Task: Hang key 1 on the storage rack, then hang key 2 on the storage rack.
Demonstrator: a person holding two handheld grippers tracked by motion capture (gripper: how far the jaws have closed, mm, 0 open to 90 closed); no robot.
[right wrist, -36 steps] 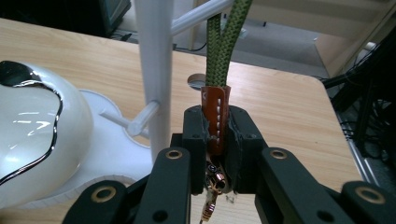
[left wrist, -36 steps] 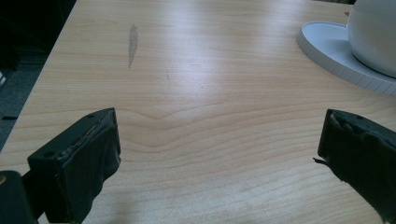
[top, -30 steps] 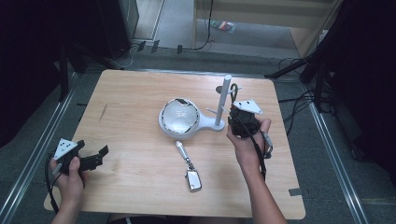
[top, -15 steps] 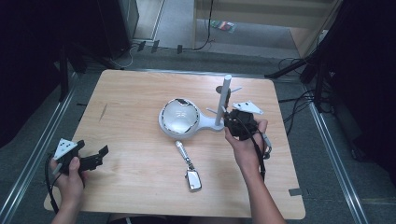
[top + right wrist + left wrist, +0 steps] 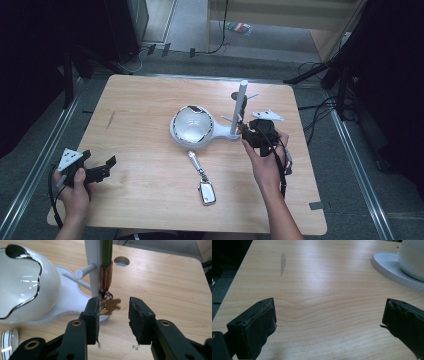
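Opening right claw [image 5: 112, 316], key [image 5: 110, 306] hanging on stand [image 5: 93, 270]

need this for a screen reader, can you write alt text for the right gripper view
The right claw stands open at a white plastic stand's post, where a green and brown strap with a small gold key hangs between its black jaws, apparently just released as they opened. A glossy white dome sits left on the light wooden table.

place: lab-style recording bay | you sit at a pale rounded-corner wooden table [image 5: 135, 125] | grey carpeted floor [image 5: 210, 60] with metal floor rails [image 5: 40, 165] | loose black cables [image 5: 320, 107] trail round you | dark curtained sides [image 5: 35, 60]
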